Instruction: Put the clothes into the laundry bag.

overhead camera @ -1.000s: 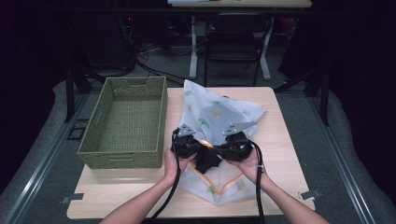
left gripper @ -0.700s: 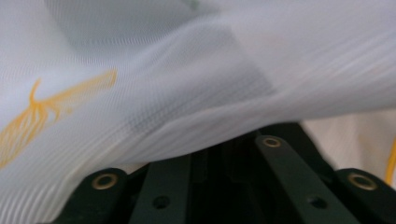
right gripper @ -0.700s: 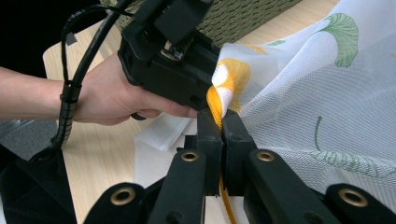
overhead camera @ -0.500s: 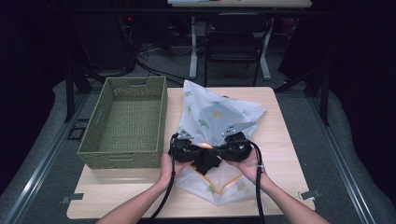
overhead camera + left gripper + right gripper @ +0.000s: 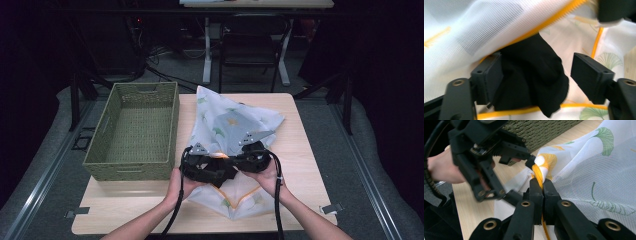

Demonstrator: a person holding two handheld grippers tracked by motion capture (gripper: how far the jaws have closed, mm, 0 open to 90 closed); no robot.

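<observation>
- Jaws, left gripper view: left gripper point(image 5: 537, 77) has just been opening; its two black jaws stand apart with a black garment point(image 5: 534, 82) between them. Left jaw lies against the cloth, right jaw stands clear of it. I log this as released, not gripped.
- Same view: the garment sits at the mouth of a white mesh laundry bag point(image 5: 474, 30), under its orange zipper edge point(image 5: 554, 21).
- Right gripper view: right gripper point(image 5: 543, 182) has its jaws together, clamped on the bag's orange zipper edge point(image 5: 538, 173), holding the mouth up. Mesh with green leaf print spreads to the right. The left gripper point(image 5: 530, 162) and the hand bearing it show beyond, just beside the pinch.
- High view: both grippers, left point(image 5: 220, 165) and right point(image 5: 235, 159), meet over the near half of the bag point(image 5: 235, 120), which lies on the wooden table point(image 5: 310, 150). Dark cloth shows between them.
- Progress, my judgement: the garment is partly in the bag, part of it at the opening. Left to do: push it fully inside and close the zipper.
- Surface and room: light wooden tabletop; a green woven basket point(image 5: 135, 130) stands left of the bag, just beside it, with nothing in it that I can see. The room behind is dark, with table legs and cables on a grey floor.
</observation>
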